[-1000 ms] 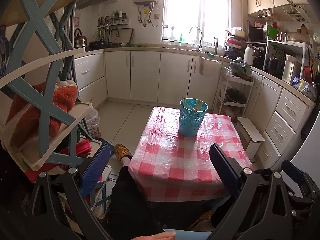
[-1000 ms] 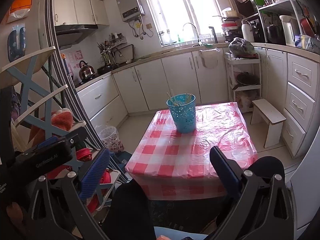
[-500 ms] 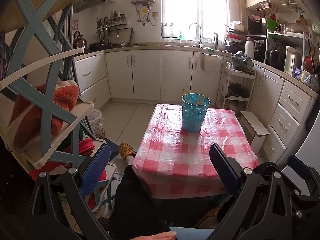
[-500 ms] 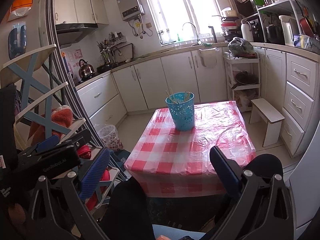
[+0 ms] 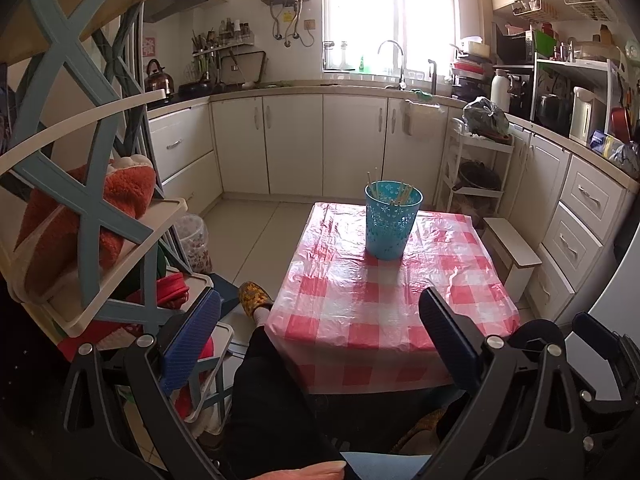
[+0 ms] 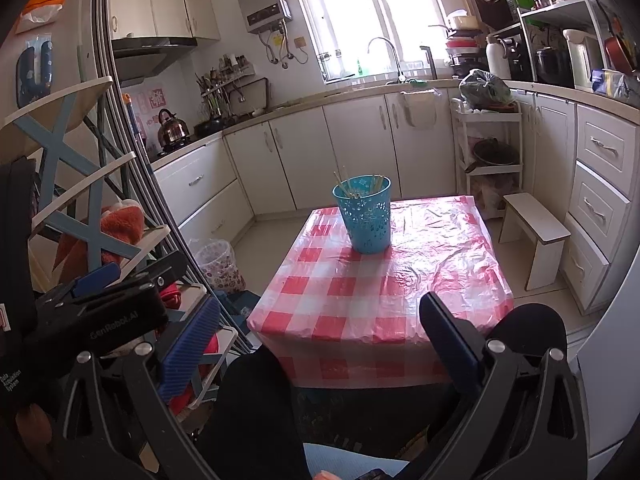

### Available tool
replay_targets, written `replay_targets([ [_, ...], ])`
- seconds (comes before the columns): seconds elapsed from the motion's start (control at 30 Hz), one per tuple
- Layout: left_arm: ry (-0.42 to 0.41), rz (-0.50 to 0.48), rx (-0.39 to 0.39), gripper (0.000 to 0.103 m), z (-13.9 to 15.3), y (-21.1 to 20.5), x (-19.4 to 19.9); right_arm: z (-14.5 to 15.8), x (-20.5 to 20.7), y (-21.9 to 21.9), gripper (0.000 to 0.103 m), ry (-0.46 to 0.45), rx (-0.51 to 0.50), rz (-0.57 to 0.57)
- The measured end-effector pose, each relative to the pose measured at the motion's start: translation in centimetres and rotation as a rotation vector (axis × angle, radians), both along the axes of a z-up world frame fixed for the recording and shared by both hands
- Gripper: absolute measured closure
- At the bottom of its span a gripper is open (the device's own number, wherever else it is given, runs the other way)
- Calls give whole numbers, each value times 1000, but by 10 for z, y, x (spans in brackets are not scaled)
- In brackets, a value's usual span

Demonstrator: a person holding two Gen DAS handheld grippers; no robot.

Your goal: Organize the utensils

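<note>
A blue perforated basket (image 5: 388, 224) stands near the far end of a small table with a red-and-white checked cloth (image 5: 384, 296). Several wooden chopsticks (image 5: 402, 194) stick up inside it. The basket also shows in the right wrist view (image 6: 366, 216). My left gripper (image 5: 320, 332) is open and empty, held back from the table's near edge, above my lap. My right gripper (image 6: 320, 332) is open and empty, also short of the near edge. The left gripper's body (image 6: 100, 312) shows at the left of the right wrist view.
A shelf rack with blue cross braces (image 5: 80, 208) holding an orange plush item stands close on the left. A small white stool (image 5: 516, 248) and drawers (image 5: 580, 232) are to the right. A patterned bin (image 6: 220, 264) sits on the floor at the left. Kitchen cabinets line the back.
Both grippers have drawn back from the table; the basket looks smaller and farther. Both jaws stay open and empty.
</note>
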State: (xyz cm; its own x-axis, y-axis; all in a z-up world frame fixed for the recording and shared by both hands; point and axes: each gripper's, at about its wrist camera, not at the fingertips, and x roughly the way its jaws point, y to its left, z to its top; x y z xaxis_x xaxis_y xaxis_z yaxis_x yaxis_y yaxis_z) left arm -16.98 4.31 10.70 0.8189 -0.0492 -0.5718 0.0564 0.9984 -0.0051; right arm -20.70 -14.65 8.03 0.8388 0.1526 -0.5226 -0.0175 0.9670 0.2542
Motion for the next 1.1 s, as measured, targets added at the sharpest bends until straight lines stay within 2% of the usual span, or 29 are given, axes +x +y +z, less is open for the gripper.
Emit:
replay_targets([
  [0.6,-5,-4,-14,8,0,3,-3,2,-3,9,7,-2,-25,10],
  [0.77,-42,-3,-23,8,2,1,-2,-2,3,5,7,15,-18,18],
  [0.9,-20,-4,9,8,-9,-5,7,-9,11,0,7,31,1,19],
  [1.03,55,-37,-13,8,-19,-7,22,-13,17,-2,7,39,-5,4],
  [1.1,62,-28,0,8,-23,-7,29,-14,21,-4,7,41,-4,-9],
])
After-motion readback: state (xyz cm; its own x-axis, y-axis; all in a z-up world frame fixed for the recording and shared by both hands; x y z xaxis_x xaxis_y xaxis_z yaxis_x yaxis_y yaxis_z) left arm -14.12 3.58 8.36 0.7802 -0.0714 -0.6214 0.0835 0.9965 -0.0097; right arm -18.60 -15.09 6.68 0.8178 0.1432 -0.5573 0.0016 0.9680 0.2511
